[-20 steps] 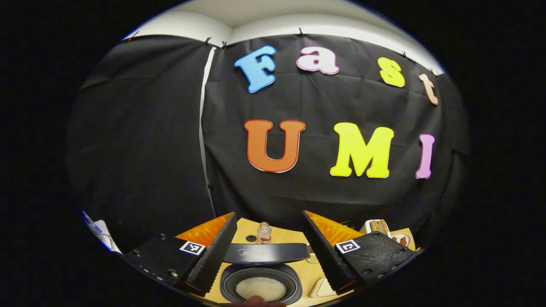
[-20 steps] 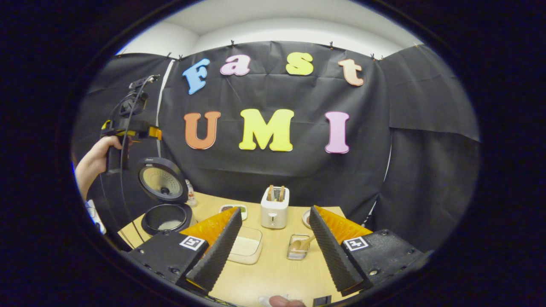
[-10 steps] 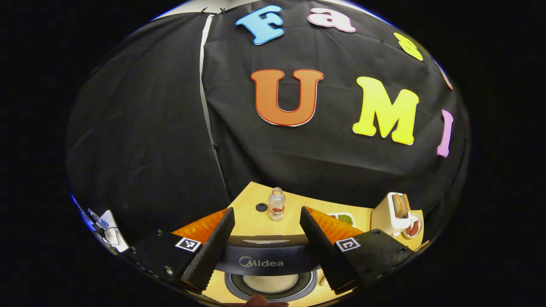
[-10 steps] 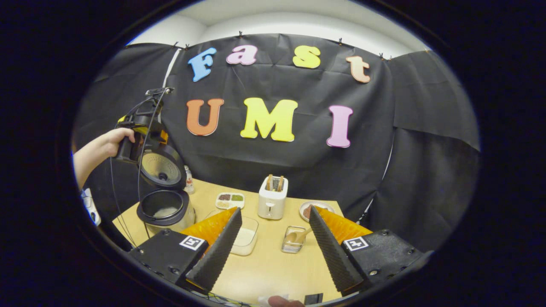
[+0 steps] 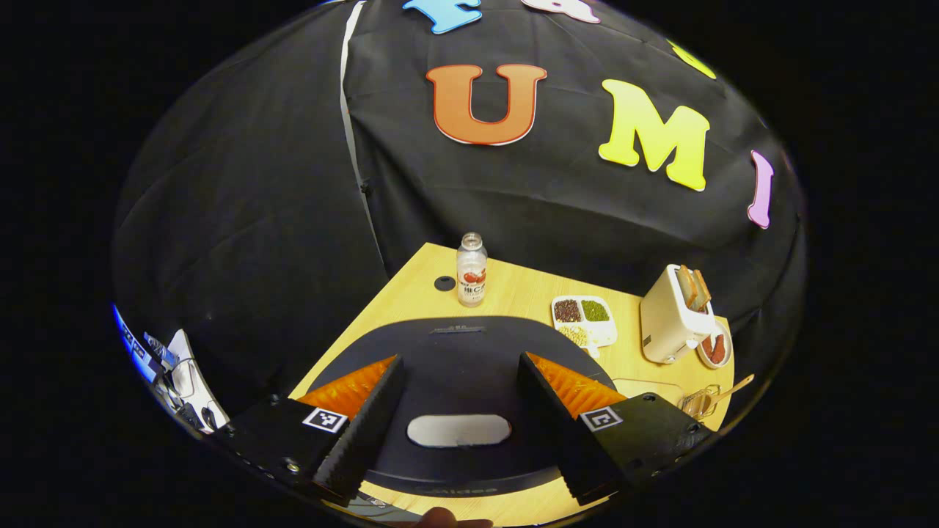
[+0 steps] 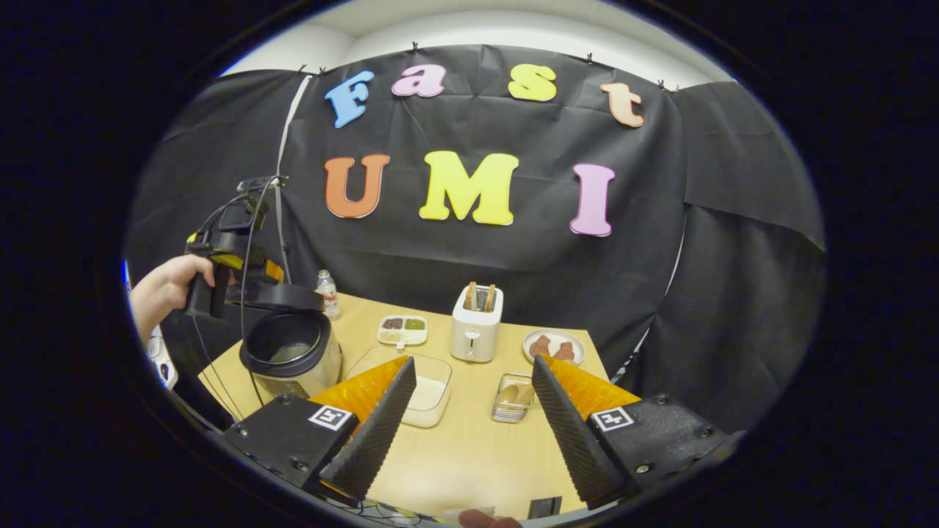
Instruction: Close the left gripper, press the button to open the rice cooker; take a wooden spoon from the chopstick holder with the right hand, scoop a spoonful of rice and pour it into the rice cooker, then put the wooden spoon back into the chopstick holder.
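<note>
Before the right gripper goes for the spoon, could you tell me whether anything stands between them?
Nothing visible does. The spoon sits in its holder just ahead of the open right gripper, with bare table in front of it.

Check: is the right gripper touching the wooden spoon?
Apart. The right gripper view shows the wooden spoon lying in its holder, well beyond the open right gripper.

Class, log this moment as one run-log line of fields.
left gripper: open, over cooker lid | lid: half down | right gripper: open, empty | spoon: in holder
</note>
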`<action>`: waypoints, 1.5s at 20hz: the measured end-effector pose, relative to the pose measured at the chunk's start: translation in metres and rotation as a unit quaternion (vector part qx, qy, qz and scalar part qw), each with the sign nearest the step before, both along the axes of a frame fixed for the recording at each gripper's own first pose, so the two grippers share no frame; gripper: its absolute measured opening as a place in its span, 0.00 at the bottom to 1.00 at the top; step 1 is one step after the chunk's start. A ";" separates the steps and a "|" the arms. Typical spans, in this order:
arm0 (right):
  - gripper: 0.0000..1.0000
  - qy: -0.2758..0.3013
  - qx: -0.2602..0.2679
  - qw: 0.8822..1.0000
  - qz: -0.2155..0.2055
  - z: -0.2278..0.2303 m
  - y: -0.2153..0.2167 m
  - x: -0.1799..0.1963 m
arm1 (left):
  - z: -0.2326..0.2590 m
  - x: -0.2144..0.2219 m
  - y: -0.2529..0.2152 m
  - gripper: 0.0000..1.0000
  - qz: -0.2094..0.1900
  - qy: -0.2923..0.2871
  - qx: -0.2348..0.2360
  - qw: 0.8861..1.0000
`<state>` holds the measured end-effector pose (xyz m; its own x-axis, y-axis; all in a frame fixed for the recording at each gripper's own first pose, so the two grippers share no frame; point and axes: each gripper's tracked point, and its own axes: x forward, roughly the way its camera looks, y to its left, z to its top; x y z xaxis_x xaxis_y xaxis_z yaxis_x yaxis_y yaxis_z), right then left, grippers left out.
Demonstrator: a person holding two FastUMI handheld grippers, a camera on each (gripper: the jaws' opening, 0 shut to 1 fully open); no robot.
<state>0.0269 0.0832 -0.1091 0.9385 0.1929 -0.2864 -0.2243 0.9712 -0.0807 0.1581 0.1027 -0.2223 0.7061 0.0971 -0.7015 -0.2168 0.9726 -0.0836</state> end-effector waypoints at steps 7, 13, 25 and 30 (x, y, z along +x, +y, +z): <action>1.00 0.026 0.007 1.000 0.008 -0.016 0.005 0.002 | -0.065 -0.054 -0.022 1.00 -0.019 0.088 -0.025 0.996; 1.00 0.045 0.021 0.999 0.015 -0.024 0.014 0.006 | -0.068 -0.053 -0.023 1.00 -0.011 0.086 -0.033 0.996; 1.00 0.004 0.028 1.000 -0.010 -0.004 -0.005 0.018 | 0.015 -0.026 -0.004 0.97 0.014 -0.091 0.033 0.995; 1.00 -0.034 0.039 0.998 -0.019 0.023 -0.009 0.018 | 0.123 -0.039 -0.002 0.96 0.008 -0.237 0.078 0.968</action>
